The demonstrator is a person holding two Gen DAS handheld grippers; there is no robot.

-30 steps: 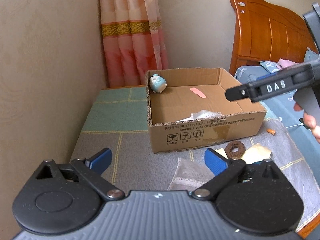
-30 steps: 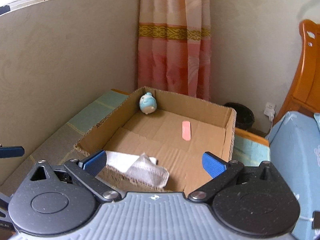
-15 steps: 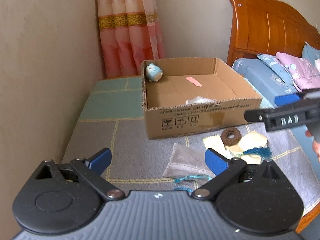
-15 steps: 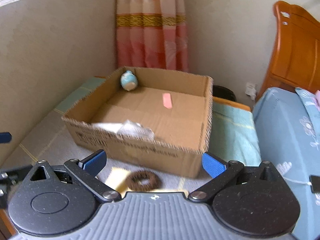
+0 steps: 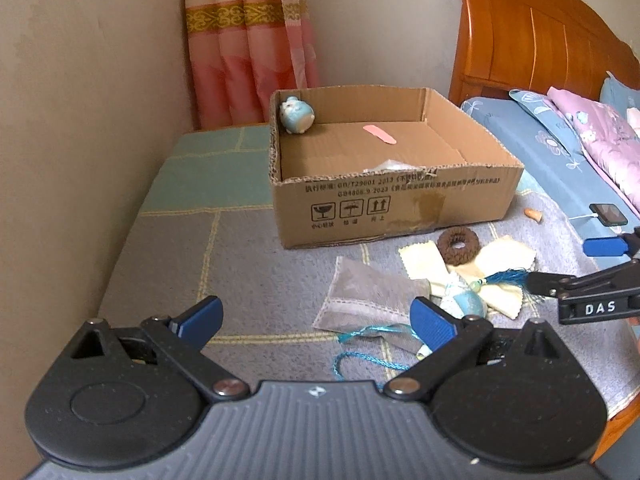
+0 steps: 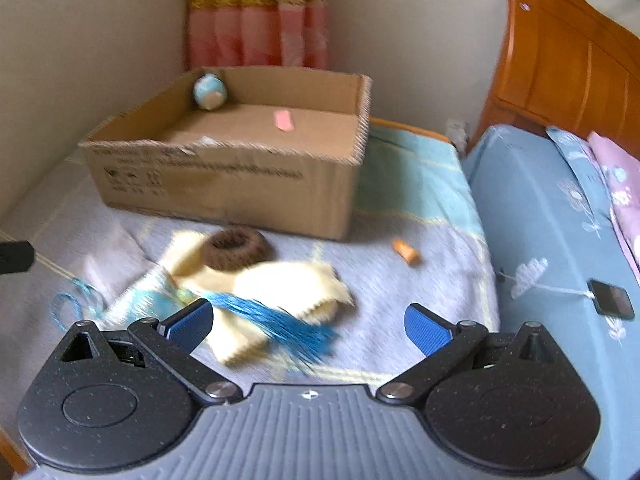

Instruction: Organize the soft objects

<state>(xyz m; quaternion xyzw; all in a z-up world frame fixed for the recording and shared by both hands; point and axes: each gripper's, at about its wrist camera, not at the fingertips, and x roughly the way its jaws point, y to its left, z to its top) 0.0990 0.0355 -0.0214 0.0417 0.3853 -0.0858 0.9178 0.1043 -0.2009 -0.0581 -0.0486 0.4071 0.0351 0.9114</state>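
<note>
An open cardboard box (image 5: 400,208) (image 6: 224,184) holds a blue plush toy (image 5: 295,114) (image 6: 209,91), a pink strip (image 5: 379,134) (image 6: 283,120) and a white pouch (image 5: 394,166). In front of it lie a brown scrunchie (image 5: 457,241) (image 6: 236,249), yellow cloths (image 5: 504,258) (image 6: 292,286), a grey pouch (image 5: 368,294), a light-blue sachet (image 5: 466,304) (image 6: 148,300) and a blue tassel (image 5: 506,279) (image 6: 276,322). My left gripper (image 5: 316,320) is open and empty above the mat. My right gripper (image 6: 308,322) (image 5: 568,268) is open and empty just above the tassel.
A small orange piece (image 6: 406,252) (image 5: 533,213) lies right of the box. A phone on a cable (image 6: 612,298) (image 5: 608,215) lies on the blue bed (image 6: 532,208). A wall stands at the left, a curtain (image 5: 248,52) behind, a wooden headboard (image 5: 532,40) at the right.
Both grippers pulled back from the box and lowered. The right gripper left the box, where the white pouch stays, and now hovers over the tassel and cloths.
</note>
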